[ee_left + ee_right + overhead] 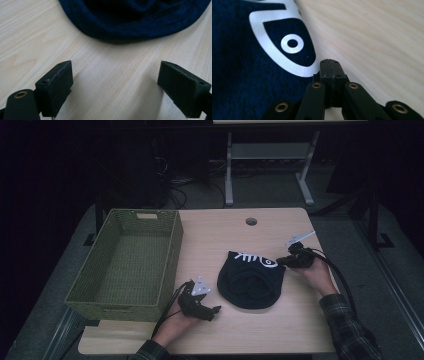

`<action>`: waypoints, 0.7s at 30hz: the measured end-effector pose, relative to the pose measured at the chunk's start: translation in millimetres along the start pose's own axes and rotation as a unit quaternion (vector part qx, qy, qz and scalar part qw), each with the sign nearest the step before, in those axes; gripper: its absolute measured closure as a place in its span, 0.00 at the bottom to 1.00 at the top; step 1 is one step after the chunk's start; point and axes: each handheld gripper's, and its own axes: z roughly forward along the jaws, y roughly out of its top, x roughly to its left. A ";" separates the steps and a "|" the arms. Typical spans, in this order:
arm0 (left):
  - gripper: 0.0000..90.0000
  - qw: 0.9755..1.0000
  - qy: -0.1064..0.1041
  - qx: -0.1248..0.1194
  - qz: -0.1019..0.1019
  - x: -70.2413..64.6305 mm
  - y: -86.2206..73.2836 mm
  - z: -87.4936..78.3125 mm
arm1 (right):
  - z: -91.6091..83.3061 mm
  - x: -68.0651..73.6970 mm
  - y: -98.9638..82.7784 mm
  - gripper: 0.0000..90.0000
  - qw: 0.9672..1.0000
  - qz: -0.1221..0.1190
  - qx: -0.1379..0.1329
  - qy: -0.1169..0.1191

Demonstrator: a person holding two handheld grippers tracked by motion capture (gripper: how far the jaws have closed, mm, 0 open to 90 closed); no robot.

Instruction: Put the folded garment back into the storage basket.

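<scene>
The right gripper [329,65], jaws closed and empty, touches the hat's [250,282] right edge. The left gripper [115,85] gapes open near the hat's near-left rim.

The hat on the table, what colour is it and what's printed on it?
The hat is dark navy with a white fish-skeleton print; the right gripper view shows it best.

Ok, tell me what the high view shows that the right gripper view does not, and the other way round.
High view alone: the green woven basket at the table's left, the left tool with jaws apart beside the hat, both forearms, and the hat's whole round shape. Right gripper view alone: the right tool close up, jaws shut together at the hat's edge with no cloth seen between them, and the print's ringed eye in detail. Both share the dark blue hat with its white print and the light wooden table.
</scene>
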 end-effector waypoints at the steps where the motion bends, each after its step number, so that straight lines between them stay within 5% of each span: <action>1: 0.13 1.000 0.000 0.000 0.000 0.0 0.0 0.0 | -2.1 3.6 -3.1 1.00 1.000 -0.003 0.003 0.002; 21: 0.13 1.000 -0.001 0.001 -0.003 -0.4 0.1 0.0 | -20.7 33.6 -24.6 1.00 0.999 -0.032 0.004 0.022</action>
